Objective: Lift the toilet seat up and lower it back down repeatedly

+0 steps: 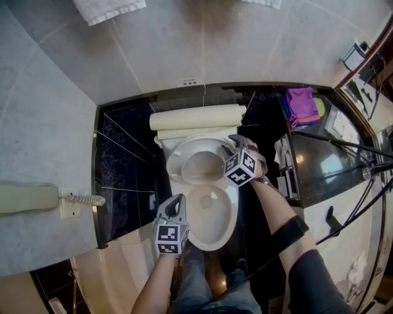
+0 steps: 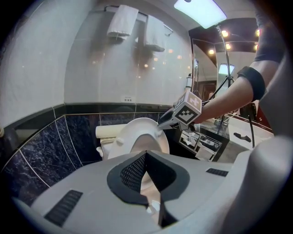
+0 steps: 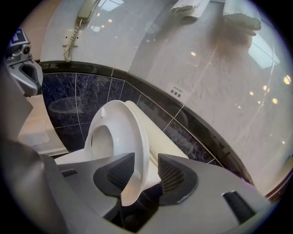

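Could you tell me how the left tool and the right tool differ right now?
The left tool has its jaws together with nothing between them; the right tool has its jaws apart, straddling the rim of the raised toilet seat. The left tool sits by the front left edge of the bowl; the right tool is further back, at the seat's right side. Both point towards the toilet.

Pale marble walls (image 1: 55, 110) are rising above a band of dark veined tiles (image 1: 126, 165). White towels (image 2: 122, 20) are hanging high up, and a cream wall phone (image 1: 31, 199) is hanging at the left. A ceiling light panel (image 2: 201, 10) is glowing brightly. A purple cloth (image 1: 301, 101) is lying on a dark glossy tabletop (image 1: 319, 162).
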Tool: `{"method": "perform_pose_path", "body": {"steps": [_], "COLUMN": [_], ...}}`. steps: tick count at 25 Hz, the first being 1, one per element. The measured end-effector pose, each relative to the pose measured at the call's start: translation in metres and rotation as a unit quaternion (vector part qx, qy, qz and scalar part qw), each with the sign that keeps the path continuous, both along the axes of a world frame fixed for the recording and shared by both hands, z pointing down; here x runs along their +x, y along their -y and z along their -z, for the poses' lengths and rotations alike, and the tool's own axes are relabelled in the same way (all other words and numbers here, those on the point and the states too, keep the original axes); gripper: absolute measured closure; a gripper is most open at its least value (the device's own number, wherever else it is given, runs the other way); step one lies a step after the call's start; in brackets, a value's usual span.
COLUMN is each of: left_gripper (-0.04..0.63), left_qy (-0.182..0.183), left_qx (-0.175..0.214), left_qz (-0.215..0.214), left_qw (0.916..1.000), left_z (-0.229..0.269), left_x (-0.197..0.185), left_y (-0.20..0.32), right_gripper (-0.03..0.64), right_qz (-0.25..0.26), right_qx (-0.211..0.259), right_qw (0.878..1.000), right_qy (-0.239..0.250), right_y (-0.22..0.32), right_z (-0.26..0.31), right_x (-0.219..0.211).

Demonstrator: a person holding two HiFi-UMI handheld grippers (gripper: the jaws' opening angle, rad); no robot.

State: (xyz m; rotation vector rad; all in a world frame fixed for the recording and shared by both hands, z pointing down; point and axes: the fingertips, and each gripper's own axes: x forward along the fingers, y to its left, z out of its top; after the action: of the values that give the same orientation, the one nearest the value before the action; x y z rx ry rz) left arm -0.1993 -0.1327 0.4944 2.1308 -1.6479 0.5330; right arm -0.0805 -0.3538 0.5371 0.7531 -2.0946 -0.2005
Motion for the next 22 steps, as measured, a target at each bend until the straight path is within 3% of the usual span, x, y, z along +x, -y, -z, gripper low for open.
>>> {"method": "perform_pose_path", "body": {"steps": [1, 4, 13, 22], "left_gripper": [0.594, 0.594, 0.594, 0.594], "left_qy": [-0.002, -0.005, -0.002, -0.019], "left_qx": [-0.003, -0.005, -0.021, -0.046], "left_qz": [0.001, 0.004, 0.014, 0.001], "left_qw": [1.0, 1.0, 0.9997, 0.9988], "left_z": [-0.002, -0.007, -0.031, -0.042], "left_x": [0.0, -0.002, -0.004, 0.022], "left_y": [0.0, 0.001, -0.014, -0.028], "right_gripper": [0.437, 0.526, 0.535, 0.538], "right_qz": [0.007, 0.018, 0.019, 0.031], "right_qx": [-0.004, -0.003, -0.012, -0.001], "right_qw": [1.0, 1.0, 1.0, 0.999], "right_qy": [-0.005, -0.016, -0.02, -0.014], "right_y": [0.001, 0.002, -0.003, -0.043], "right_z": [-0.004, -0.011, -0.011, -0.001], "right_x": [-0.004, -0.009, -0.008, 0.002]}}
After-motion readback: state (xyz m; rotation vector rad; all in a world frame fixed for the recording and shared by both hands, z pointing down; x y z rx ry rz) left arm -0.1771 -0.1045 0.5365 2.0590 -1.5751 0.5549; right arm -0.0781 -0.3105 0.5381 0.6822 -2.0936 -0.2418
